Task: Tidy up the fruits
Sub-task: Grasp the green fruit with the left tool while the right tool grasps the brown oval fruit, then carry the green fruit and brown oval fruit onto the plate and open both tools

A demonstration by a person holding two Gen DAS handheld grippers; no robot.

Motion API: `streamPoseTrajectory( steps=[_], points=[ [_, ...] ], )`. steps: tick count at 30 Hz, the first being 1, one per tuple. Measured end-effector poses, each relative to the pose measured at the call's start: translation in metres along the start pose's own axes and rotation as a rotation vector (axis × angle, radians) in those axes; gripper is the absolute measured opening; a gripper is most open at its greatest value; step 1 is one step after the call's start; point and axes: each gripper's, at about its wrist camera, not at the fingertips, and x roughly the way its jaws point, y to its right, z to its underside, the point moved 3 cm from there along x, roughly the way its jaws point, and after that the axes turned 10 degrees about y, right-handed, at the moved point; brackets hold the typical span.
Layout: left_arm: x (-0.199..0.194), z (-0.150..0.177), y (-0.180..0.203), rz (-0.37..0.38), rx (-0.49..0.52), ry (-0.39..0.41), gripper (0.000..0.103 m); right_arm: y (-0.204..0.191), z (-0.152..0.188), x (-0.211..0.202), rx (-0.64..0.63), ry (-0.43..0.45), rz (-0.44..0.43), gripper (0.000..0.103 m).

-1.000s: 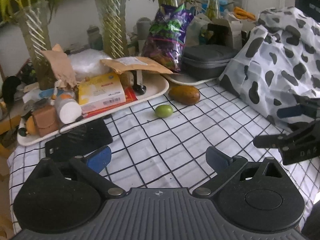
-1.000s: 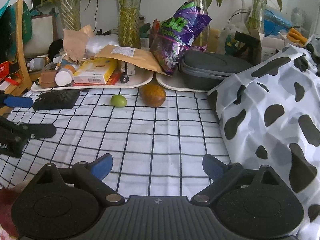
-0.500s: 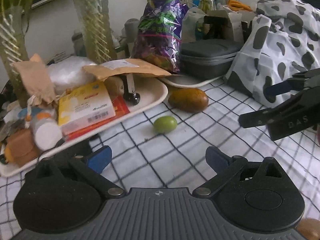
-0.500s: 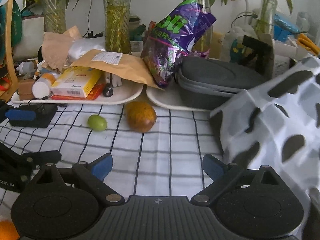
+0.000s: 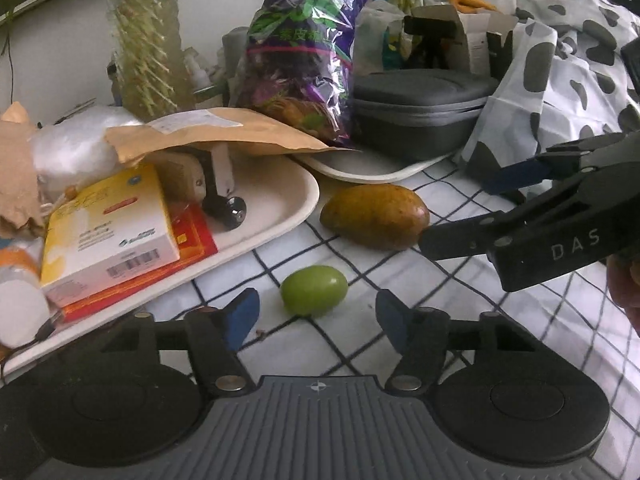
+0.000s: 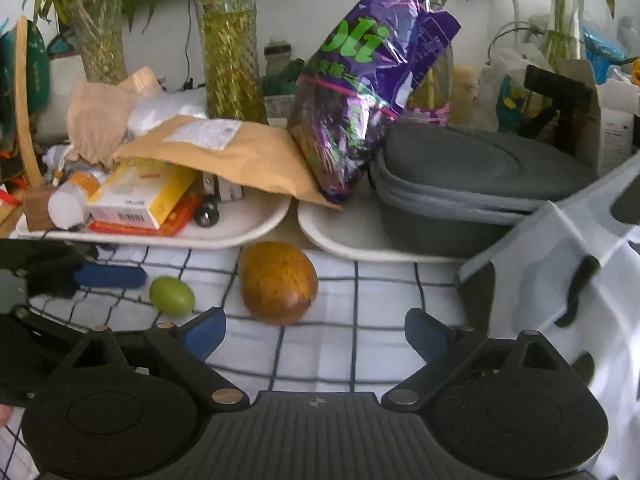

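At the bottom of the left wrist view the left gripper [image 5: 316, 314] is closing, its blue pads still apart and pressing on nothing, with the small green fruit [image 5: 313, 290] lying on the checked tablecloth [image 5: 400, 280] just ahead of the gap between them. Just beyond, near the frame's centre, the brown-yellow mango [image 5: 376, 216] rests on the cloth, close to the rim of the left white tray [image 5: 288, 216]. From the right edge the right gripper [image 5: 452, 212] reaches in with its lower finger tip close to the mango; in its own view its jaws [image 6: 316, 330] stand wide apart and empty, the mango [image 6: 277, 282] just ahead of them and the green fruit [image 6: 172, 296] to the left. Farther back the tray carries a yellow box [image 5: 108, 232] and a brown envelope [image 5: 216, 136]. Behind stand a purple snack bag [image 5: 300, 52] and a grey case [image 5: 420, 108], upper centre.
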Motion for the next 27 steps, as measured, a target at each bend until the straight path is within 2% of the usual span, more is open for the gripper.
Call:
streamPoseTrajectory(
  steps=[2, 4, 5, 12, 14, 15, 17, 19, 27],
  points=[
    [0.004, 0.000, 0.000, -0.011, 0.010, 0.005, 0.057, 0.000, -0.002, 0.005, -0.003, 0.005, -0.005, 0.095],
    [0.008, 0.001, -0.001, -0.007, 0.009, 0.011, 0.047, 0.001, -0.003, 0.011, 0.003, 0.006, -0.010, 0.094],
    [0.009, 0.000, -0.002, -0.008, 0.006, 0.017, 0.037, 0.000, -0.004, 0.014, 0.009, 0.006, -0.017, 0.094],
    [0.007, 0.000, -0.012, -0.020, -0.004, 0.015, 0.036, -0.008, -0.007, 0.035, -0.004, 0.001, -0.055, 0.084],
    [0.003, -0.002, -0.018, -0.026, -0.018, 0.019, 0.036, -0.010, -0.006, 0.042, -0.018, -0.005, -0.060, 0.076],
    [0.001, -0.002, -0.021, -0.027, -0.024, 0.023, 0.036, -0.012, -0.005, 0.045, -0.023, -0.007, -0.065, 0.068],
    [-0.002, -0.004, -0.024, -0.025, -0.032, 0.028, 0.036, -0.013, -0.004, 0.049, -0.034, -0.001, -0.068, 0.065],
    [-0.004, -0.005, -0.025, -0.023, -0.036, 0.029, 0.036, -0.016, -0.005, 0.049, -0.042, 0.011, -0.084, 0.053],
    [-0.020, -0.011, -0.017, 0.004, -0.024, 0.032, 0.035, -0.022, -0.011, 0.032, -0.080, 0.017, -0.070, 0.051]
  ],
)
